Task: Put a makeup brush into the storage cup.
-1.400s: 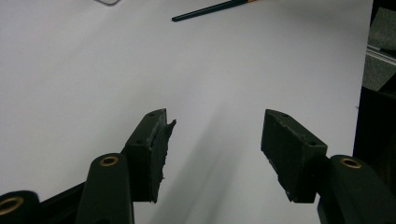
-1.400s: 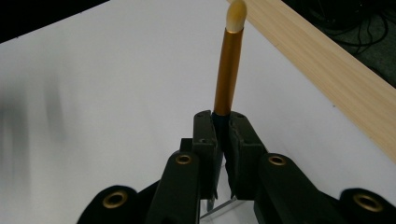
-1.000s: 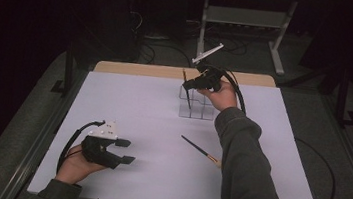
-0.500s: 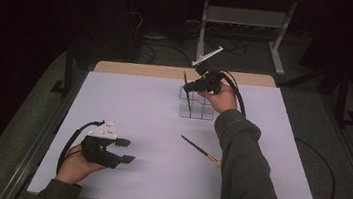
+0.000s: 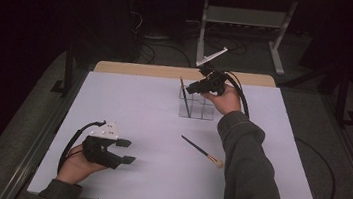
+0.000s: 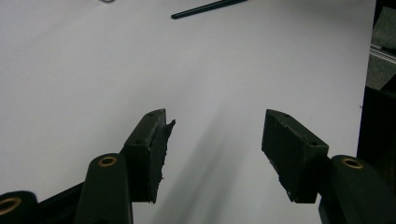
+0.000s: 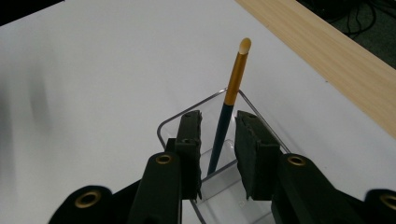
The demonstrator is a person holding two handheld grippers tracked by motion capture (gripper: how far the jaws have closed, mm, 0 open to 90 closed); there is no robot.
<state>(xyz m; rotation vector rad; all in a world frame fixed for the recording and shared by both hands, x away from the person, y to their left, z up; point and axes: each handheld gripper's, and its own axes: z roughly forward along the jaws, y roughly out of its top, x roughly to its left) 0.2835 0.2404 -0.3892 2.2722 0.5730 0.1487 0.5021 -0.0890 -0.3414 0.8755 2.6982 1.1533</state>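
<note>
A clear compartmented holder (image 5: 202,108) stands at the table's far middle. A dark-handled brush (image 5: 185,97) with a gold ferrule stands tilted in its left compartment. My right gripper (image 5: 192,87) hovers over the holder. In the right gripper view its jaws have just been opening: the brush (image 7: 229,100) stands between the pads (image 7: 190,140) with a narrow gap on each side, above the holder's rim (image 7: 163,127). A second brush (image 5: 202,152) lies flat on the table. My left gripper (image 5: 127,152) rests open and empty at the front left, and its view (image 6: 215,135) catches that lying brush (image 6: 210,6).
The white table top (image 5: 138,105) has a wooden strip (image 5: 137,68) along its far edge. A metal stand (image 5: 243,21) and cables sit on the dark floor beyond. Black cables trail from both grippers.
The right gripper's jaws have parted from the brush, which now stands free in the holder. The left hand has kept still.
</note>
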